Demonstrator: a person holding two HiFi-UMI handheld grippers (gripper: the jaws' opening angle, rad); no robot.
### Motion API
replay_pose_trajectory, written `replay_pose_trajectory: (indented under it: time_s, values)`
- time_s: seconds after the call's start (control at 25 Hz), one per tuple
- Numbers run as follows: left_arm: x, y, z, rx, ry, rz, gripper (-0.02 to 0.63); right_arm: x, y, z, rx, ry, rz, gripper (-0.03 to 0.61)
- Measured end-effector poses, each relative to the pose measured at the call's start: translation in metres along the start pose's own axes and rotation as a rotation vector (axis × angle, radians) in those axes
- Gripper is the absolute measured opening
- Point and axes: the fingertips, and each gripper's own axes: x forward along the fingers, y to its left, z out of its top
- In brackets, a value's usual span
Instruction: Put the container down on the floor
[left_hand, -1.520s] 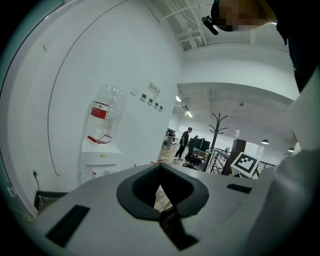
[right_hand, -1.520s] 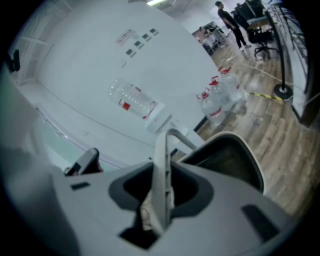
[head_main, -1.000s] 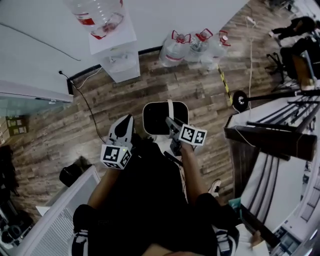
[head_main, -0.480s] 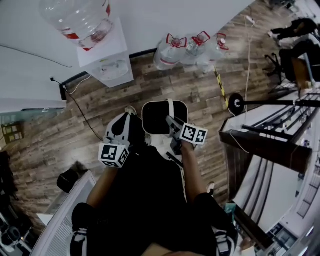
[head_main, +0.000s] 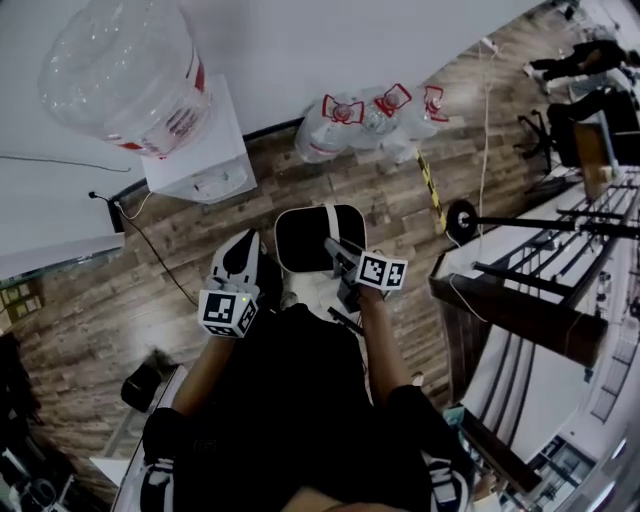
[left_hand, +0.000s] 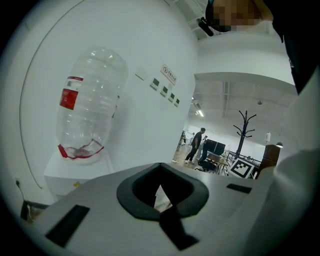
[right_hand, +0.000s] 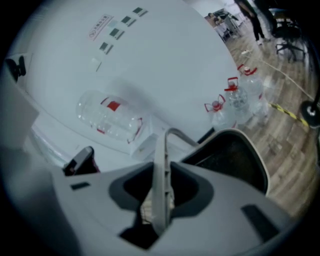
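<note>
The container (head_main: 318, 238) is a white bin with a dark inside and a pale strap handle (head_main: 333, 222). It hangs above the wood floor, in front of the person's legs. My right gripper (head_main: 345, 258) is shut on that handle. In the right gripper view the handle (right_hand: 161, 160) runs upright between the jaws of my right gripper (right_hand: 160, 200), and the container's rim (right_hand: 250, 150) lies beyond. My left gripper (head_main: 241, 258) hangs just left of the container with its tips together and holds nothing. In its own view my left gripper (left_hand: 161, 202) points at the wall.
A white water dispenser (head_main: 195, 160) with a big clear bottle (head_main: 125, 80) stands at the wall ahead to the left. Several water bottles (head_main: 365, 118) sit on the floor ahead. A dark rack and desk (head_main: 520, 290) close off the right. A cable (head_main: 150, 250) crosses the floor on the left.
The dispenser and its bottle have grown larger and nearer in the head view. The container and both grippers keep almost the same place relative to the body.
</note>
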Motion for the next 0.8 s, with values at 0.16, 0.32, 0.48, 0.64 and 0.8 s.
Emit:
replay_pose_trajectory:
  time_s: [0.16, 0.32, 0.48, 0.64, 0.8]
  values:
    - [0.024, 0.023, 0.014, -0.015, -0.008, -0.014, 0.028, 0.028, 0.003, 0.033, -0.017, 0.007, 0.013, 0.120]
    - [0.047, 0.045, 0.026, -0.003, -0.021, 0.000, 0.028, 0.059, 0.004, 0.067, -0.031, 0.015, 0.009, 0.120]
    - [0.064, 0.059, 0.034, -0.015, -0.025, 0.048, 0.028, 0.089, -0.004, 0.092, -0.045, 0.055, 0.014, 0.120]
    - [0.089, 0.070, 0.041, -0.001, -0.034, 0.109, 0.028, 0.119, -0.020, 0.114, -0.063, 0.109, 0.024, 0.120]
    - [0.111, 0.076, 0.044, -0.004, -0.049, 0.200, 0.028, 0.148, -0.042, 0.130, -0.096, 0.186, 0.019, 0.120]
